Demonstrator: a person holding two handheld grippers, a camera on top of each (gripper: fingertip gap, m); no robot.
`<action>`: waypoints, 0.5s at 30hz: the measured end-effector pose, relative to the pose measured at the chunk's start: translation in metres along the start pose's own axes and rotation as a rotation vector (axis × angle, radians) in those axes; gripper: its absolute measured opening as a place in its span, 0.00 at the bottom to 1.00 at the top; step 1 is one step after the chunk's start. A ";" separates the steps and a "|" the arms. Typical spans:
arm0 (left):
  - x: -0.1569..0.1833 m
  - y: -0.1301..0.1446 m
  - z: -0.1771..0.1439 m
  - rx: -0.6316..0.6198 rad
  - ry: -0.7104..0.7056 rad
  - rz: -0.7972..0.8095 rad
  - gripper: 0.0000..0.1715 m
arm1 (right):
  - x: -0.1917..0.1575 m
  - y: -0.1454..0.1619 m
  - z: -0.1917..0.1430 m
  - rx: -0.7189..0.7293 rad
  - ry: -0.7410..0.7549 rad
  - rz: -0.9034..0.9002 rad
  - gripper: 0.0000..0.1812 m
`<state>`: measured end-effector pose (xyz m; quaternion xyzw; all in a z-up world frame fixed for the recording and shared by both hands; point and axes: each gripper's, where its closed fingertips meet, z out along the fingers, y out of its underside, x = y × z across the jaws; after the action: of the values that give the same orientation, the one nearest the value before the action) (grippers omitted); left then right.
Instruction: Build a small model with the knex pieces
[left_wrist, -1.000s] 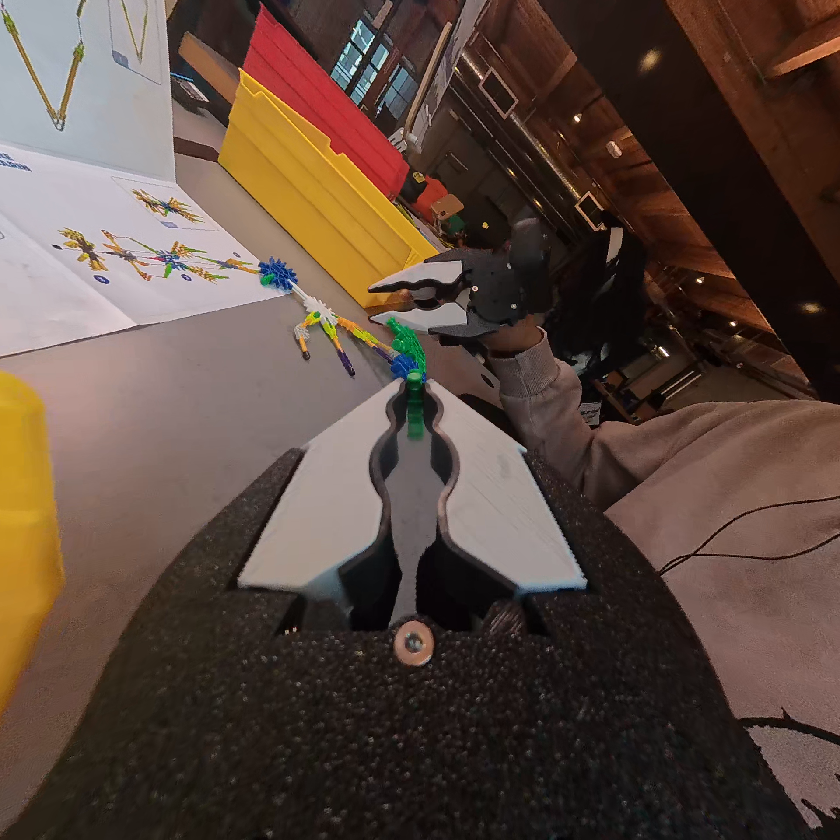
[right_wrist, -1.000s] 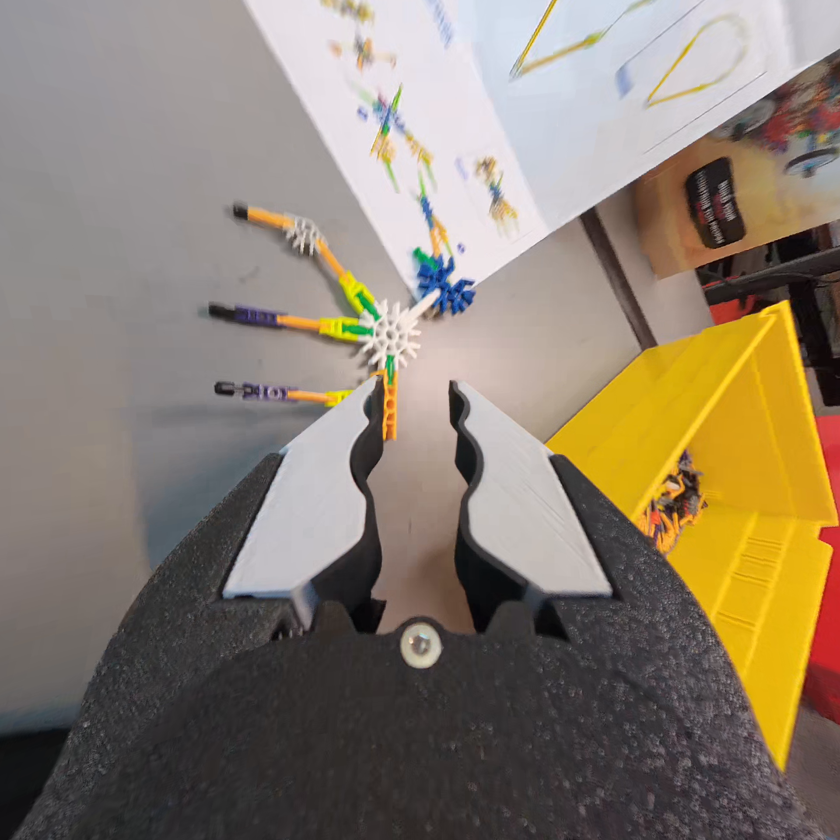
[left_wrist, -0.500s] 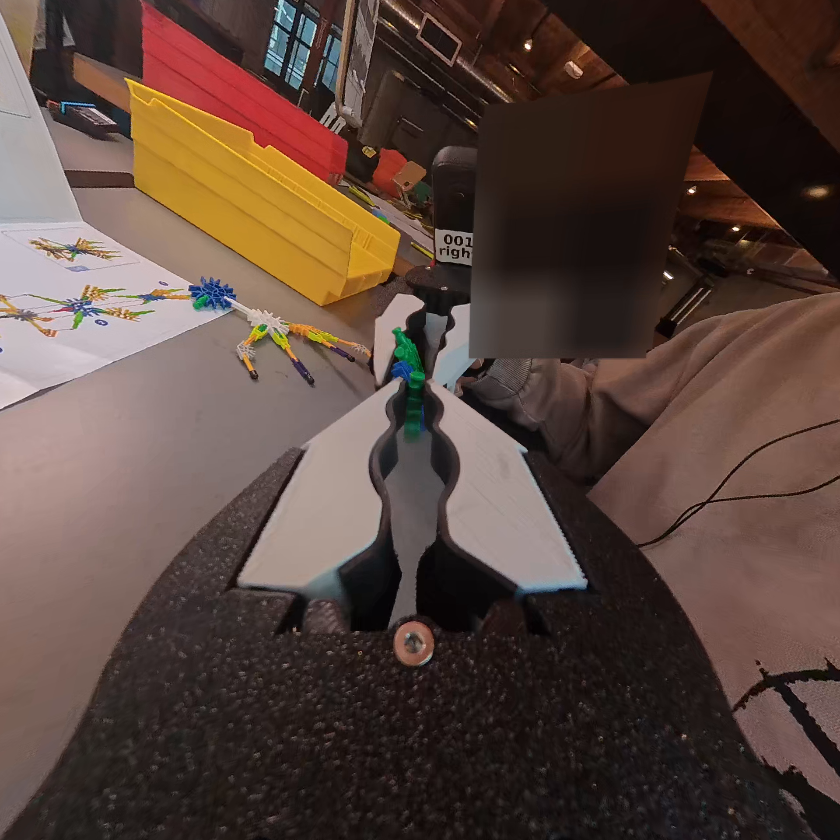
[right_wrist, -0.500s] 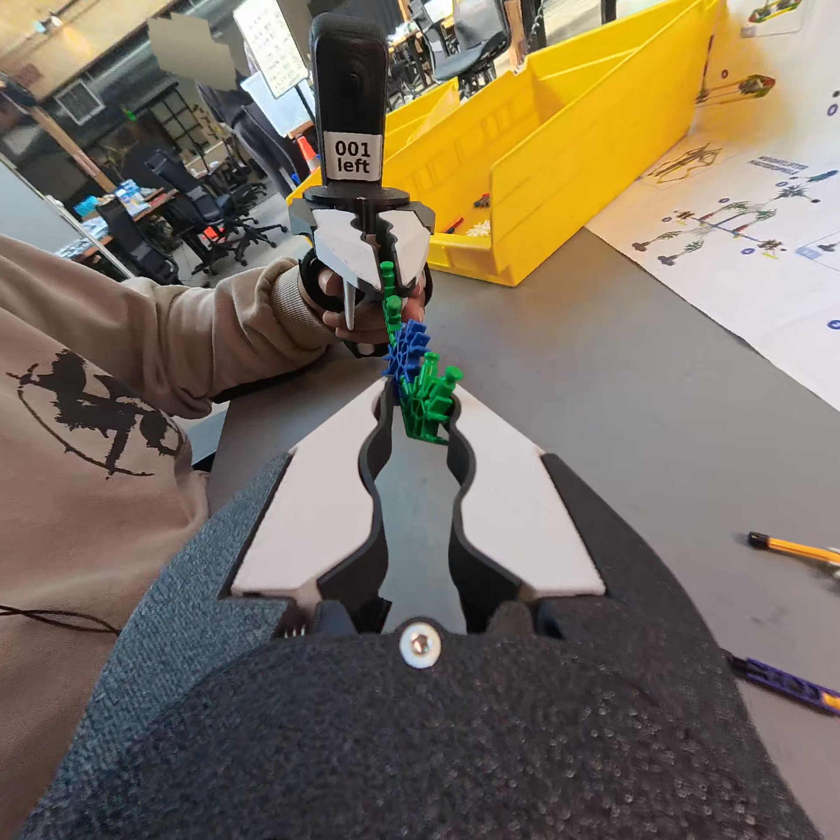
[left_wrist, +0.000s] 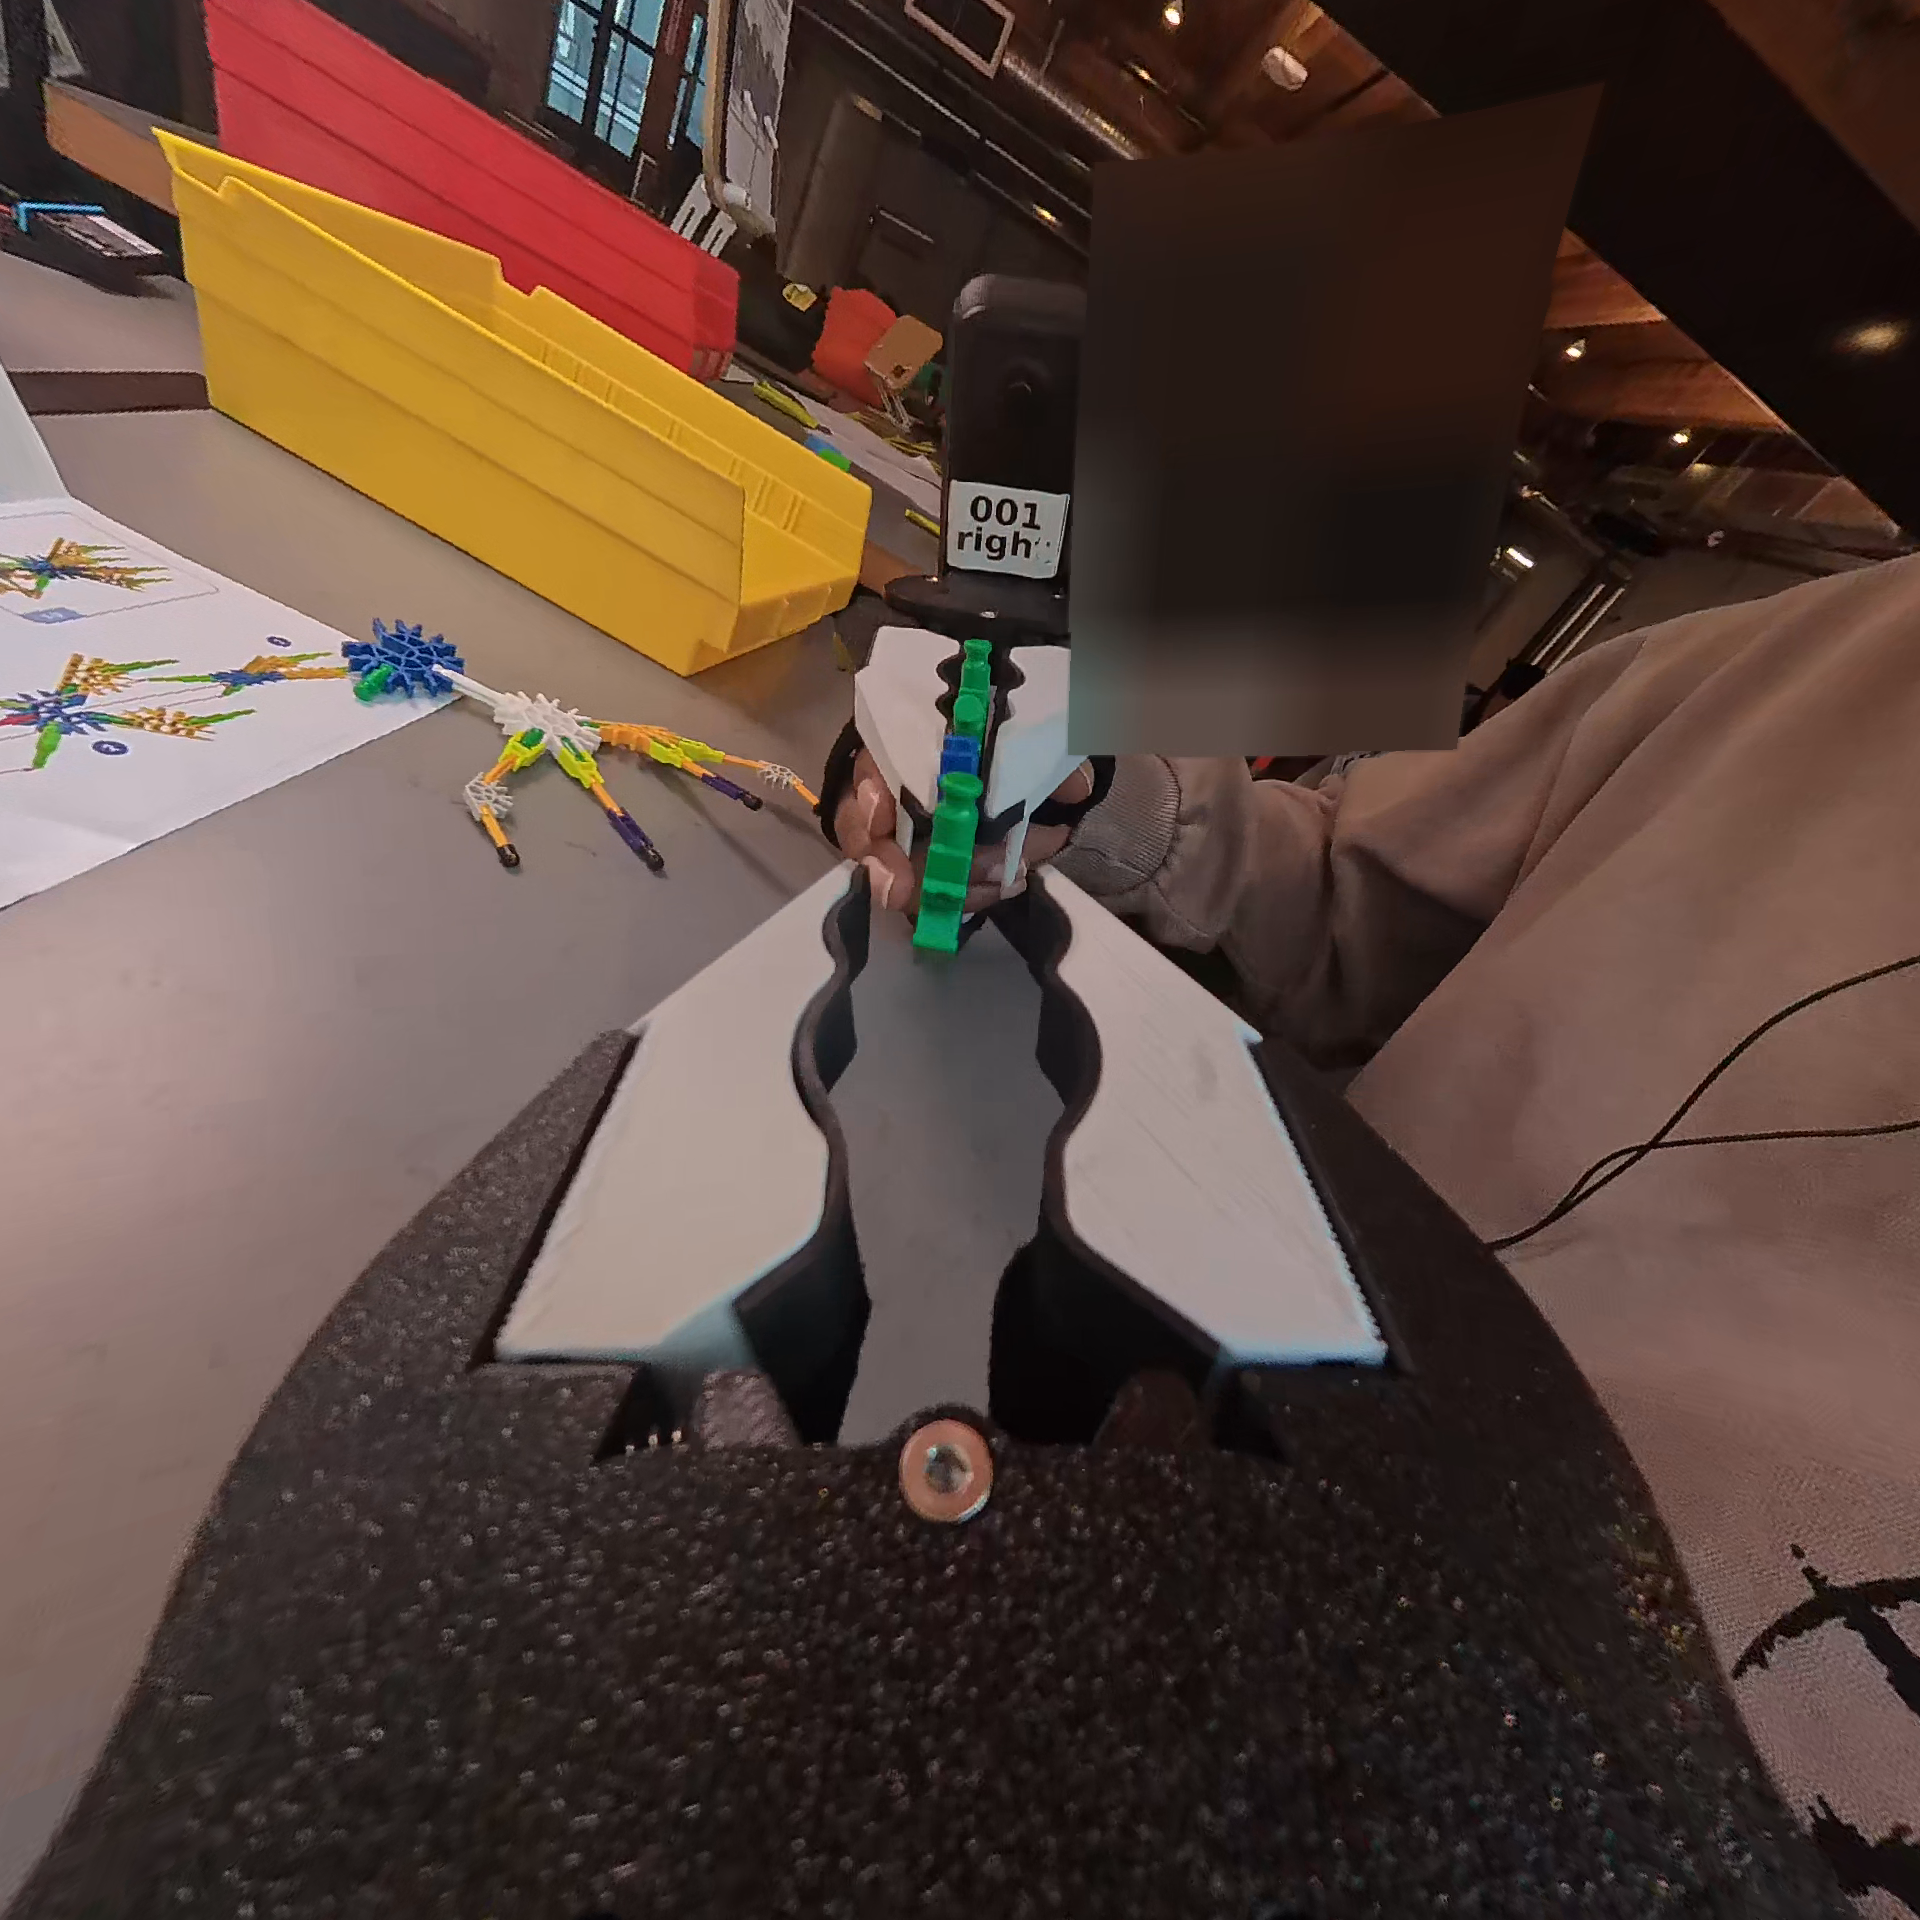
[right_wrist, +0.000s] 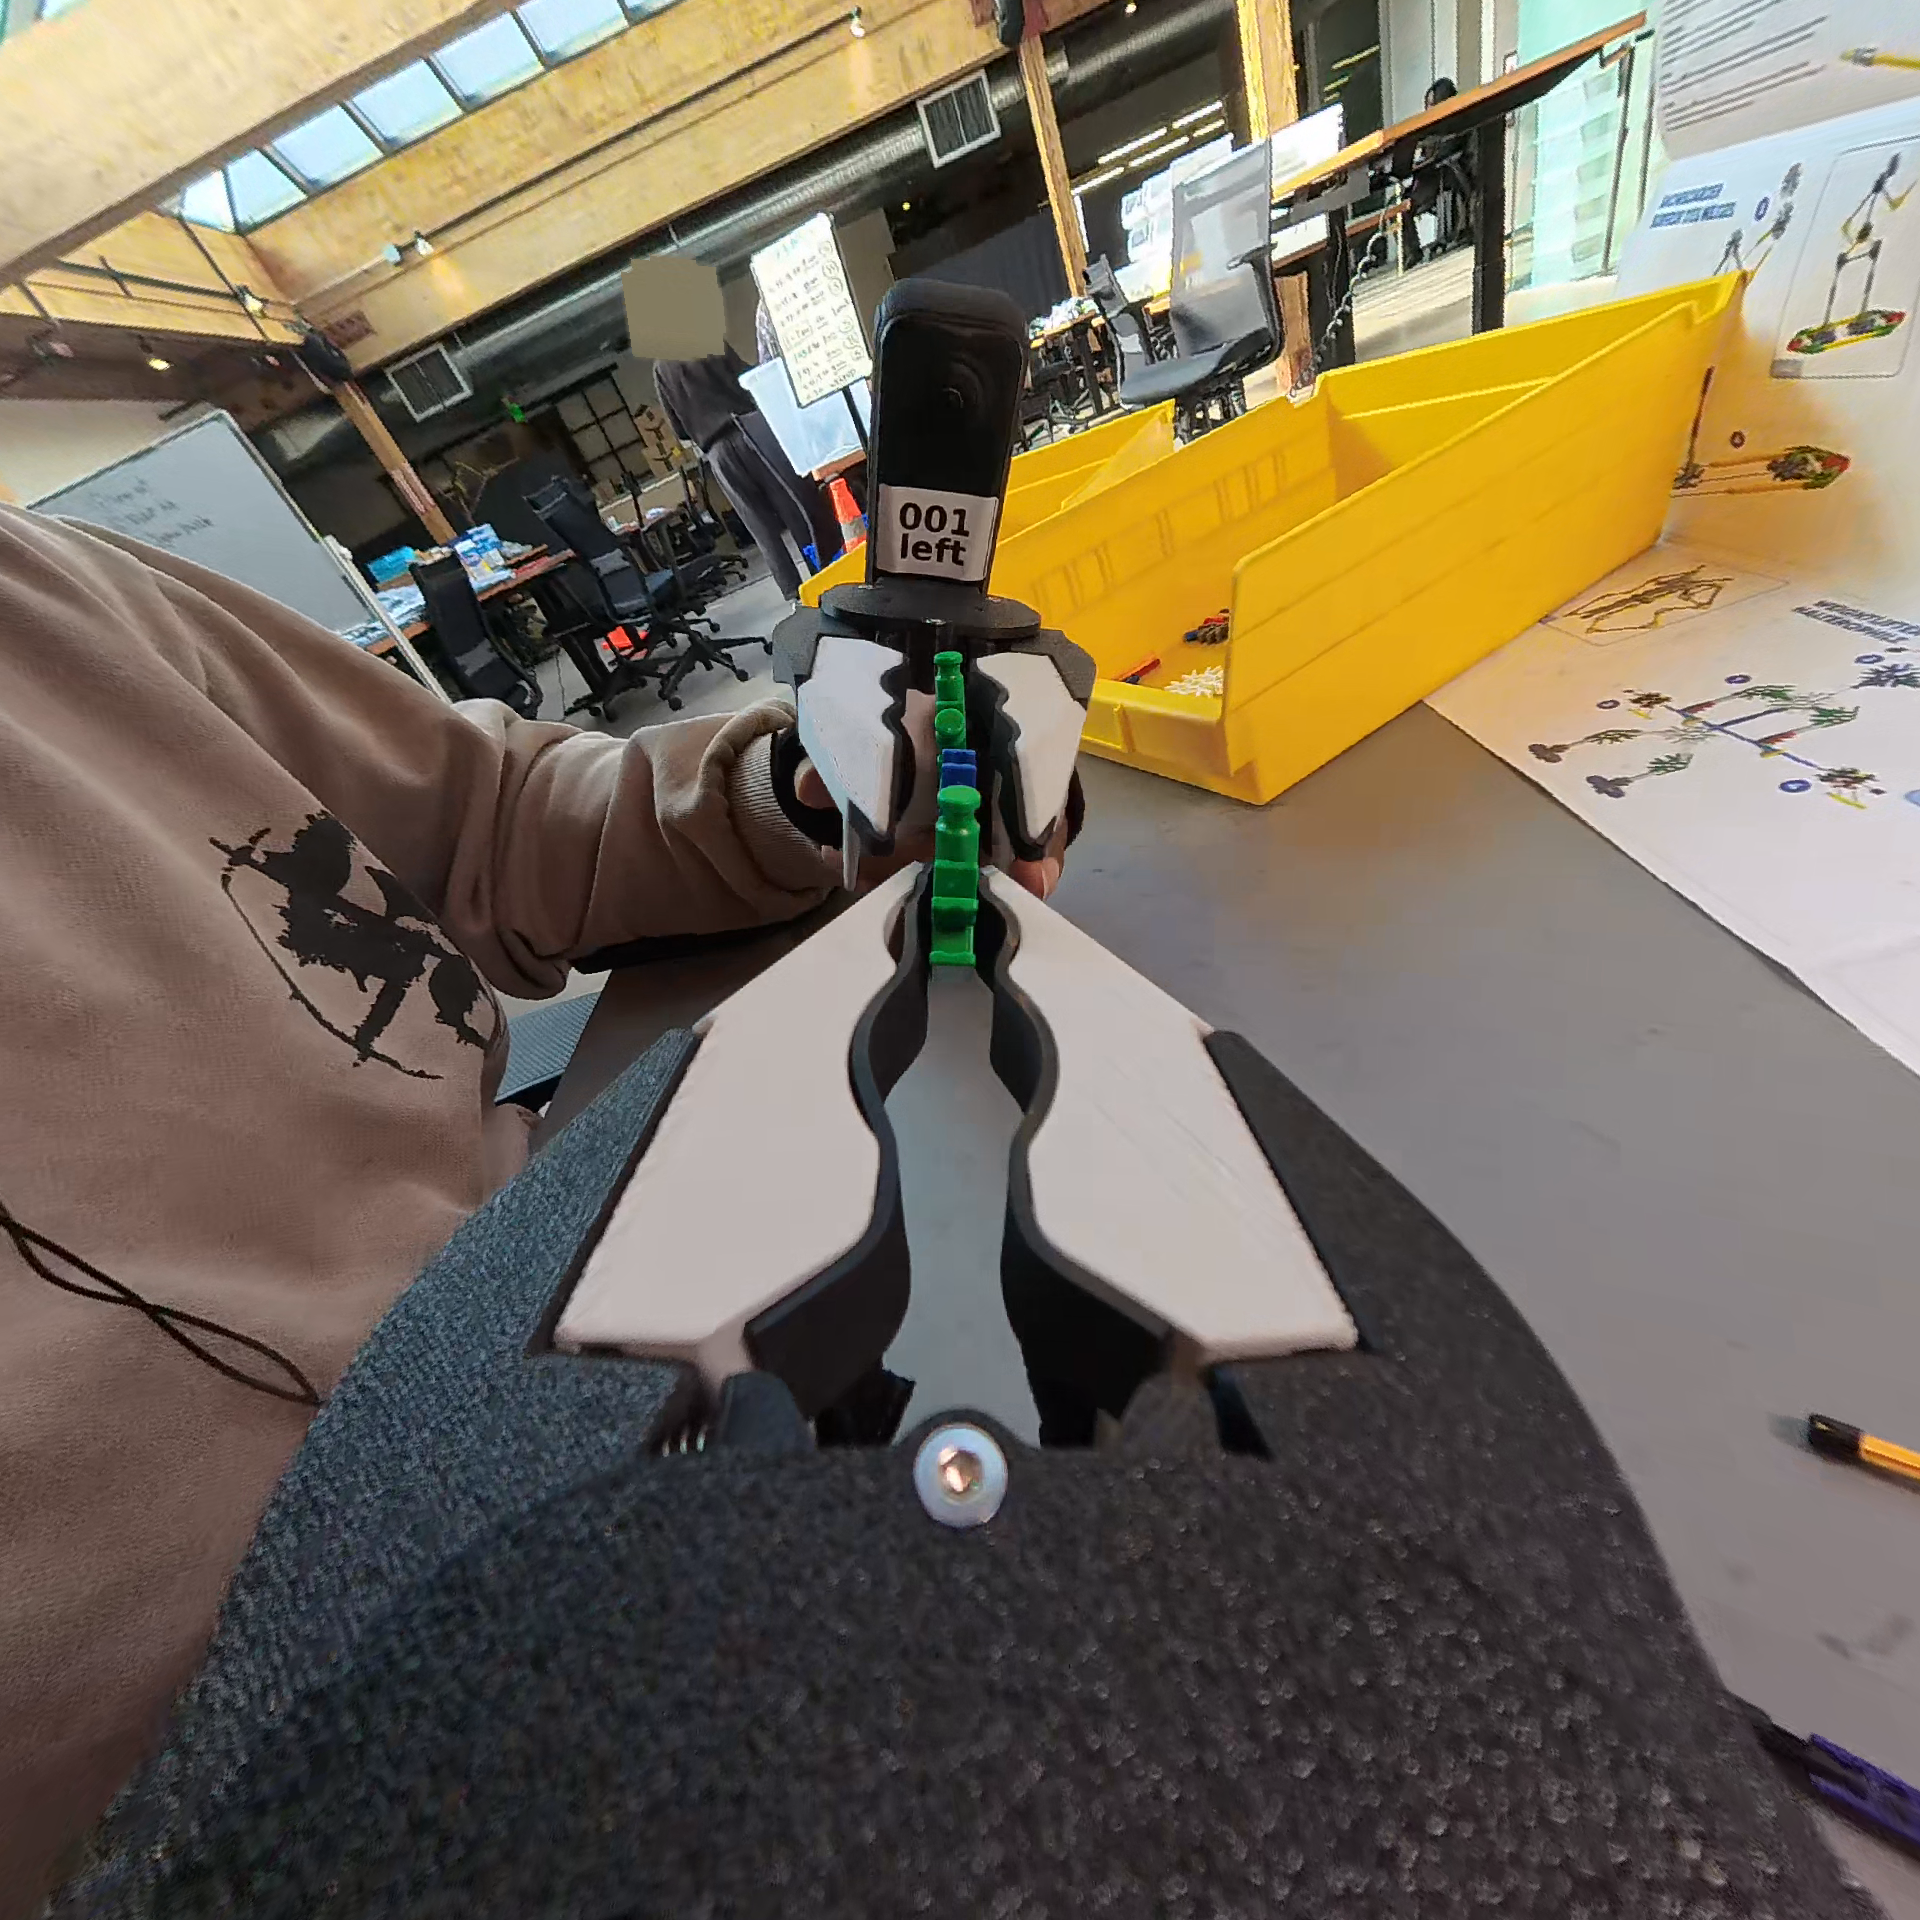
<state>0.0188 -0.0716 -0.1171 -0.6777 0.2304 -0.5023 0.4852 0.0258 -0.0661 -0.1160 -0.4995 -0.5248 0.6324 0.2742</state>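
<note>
Paper instruction sheet (left_wrist: 156, 748) lies on the table (left_wrist: 312, 1039) far left of the left hand-held gripper (left_wrist: 940, 891). Right of the sheet, touching its corner, a toy rod build (left_wrist: 561, 732) with blue and white snowflake hubs and yellow, orange and purple rods lies flat. Yellow bin (left_wrist: 499, 416) sits beyond the build, with a red bin (left_wrist: 468, 187) behind it. Left hand-held gripper has its fingers spread well apart; between its tips, touching neither finger as far as the left wrist view shows, is the near end of a green-and-blue rod piece (left_wrist: 951, 831). Straight ahead, facing it tip to tip, is the right hand-held gripper (right_wrist: 954, 894), fingers pinched on the other green end of that piece (right_wrist: 954, 831); the blue hub is mid-piece between the two tools, above the table. Beige sleeve (left_wrist: 1558, 831) is right of the left hand-held gripper. In the right wrist view, an orange rod (right_wrist: 1870, 1449) lies on the table far right of the hand-held gripper.
</note>
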 end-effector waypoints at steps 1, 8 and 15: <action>0.000 0.002 0.002 -0.005 -0.005 -0.006 0.14 | -0.002 0.001 0.001 0.001 -0.014 -0.004 0.03; 0.012 0.006 0.013 0.001 0.042 -0.004 0.04 | -0.008 -0.005 -0.007 0.072 -0.152 0.096 0.03; 0.005 0.005 0.020 0.026 0.065 -0.033 0.03 | -0.003 -0.007 -0.015 0.096 -0.166 0.139 0.05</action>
<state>0.0399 -0.0693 -0.1192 -0.6582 0.2282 -0.5351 0.4779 0.0394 -0.0608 -0.1073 -0.4667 -0.4788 0.7136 0.2089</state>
